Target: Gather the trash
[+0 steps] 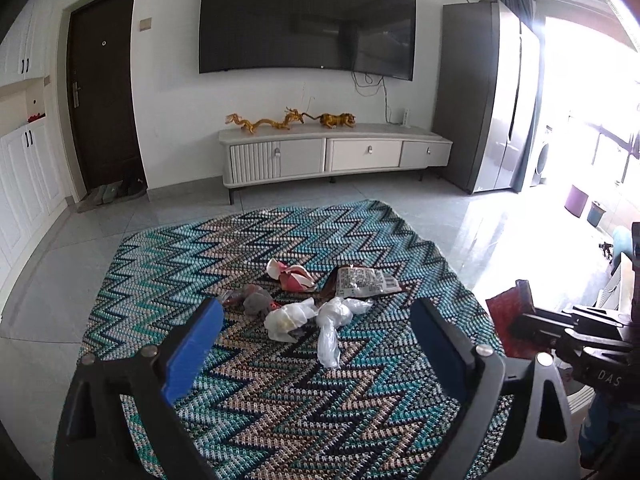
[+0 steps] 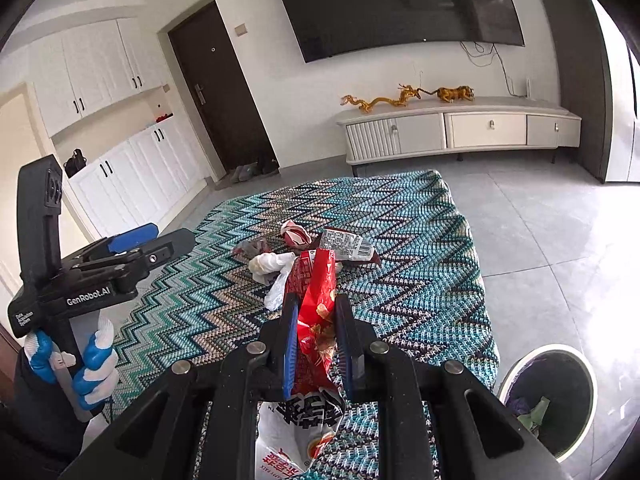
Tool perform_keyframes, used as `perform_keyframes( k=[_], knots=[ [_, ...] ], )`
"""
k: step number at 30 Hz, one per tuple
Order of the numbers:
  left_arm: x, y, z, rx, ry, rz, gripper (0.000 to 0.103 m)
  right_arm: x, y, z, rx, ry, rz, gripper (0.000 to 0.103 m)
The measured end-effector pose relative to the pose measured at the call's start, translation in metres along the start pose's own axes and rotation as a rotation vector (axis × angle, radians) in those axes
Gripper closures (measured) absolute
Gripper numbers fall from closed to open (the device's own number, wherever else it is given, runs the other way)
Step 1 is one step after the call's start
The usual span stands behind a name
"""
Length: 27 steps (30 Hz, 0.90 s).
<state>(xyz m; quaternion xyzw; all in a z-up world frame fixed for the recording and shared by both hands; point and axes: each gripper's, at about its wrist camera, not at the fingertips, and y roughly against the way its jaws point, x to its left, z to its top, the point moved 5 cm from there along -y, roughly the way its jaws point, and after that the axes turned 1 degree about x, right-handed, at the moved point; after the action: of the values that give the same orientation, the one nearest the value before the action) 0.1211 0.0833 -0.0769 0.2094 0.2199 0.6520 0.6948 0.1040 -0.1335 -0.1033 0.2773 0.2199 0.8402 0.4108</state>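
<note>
The right hand-held gripper (image 2: 316, 344) is clenched on a red snack bag (image 2: 314, 312) above the zigzag blanket (image 2: 420, 248); swing it right and release squarely over the trash bin (image 2: 576, 368). The left hand-held gripper (image 1: 320, 336) hangs released above the white plastic bags (image 1: 320, 320)
</note>
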Motion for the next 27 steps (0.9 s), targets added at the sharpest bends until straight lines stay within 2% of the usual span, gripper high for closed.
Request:
perform_keyframes(
  k=[16,27],
  knots=[
    [0.003,0.061,0.003,-0.116,-0.005,0.016,0.004,0.030,0.041,0.007,-0.080,0.071,-0.030,0.087],
    [0.004,0.073,0.002,-0.129,0.005,0.059,0.004,0.033,0.057,0.011,-0.125,0.088,-0.032,0.087]
  ],
)
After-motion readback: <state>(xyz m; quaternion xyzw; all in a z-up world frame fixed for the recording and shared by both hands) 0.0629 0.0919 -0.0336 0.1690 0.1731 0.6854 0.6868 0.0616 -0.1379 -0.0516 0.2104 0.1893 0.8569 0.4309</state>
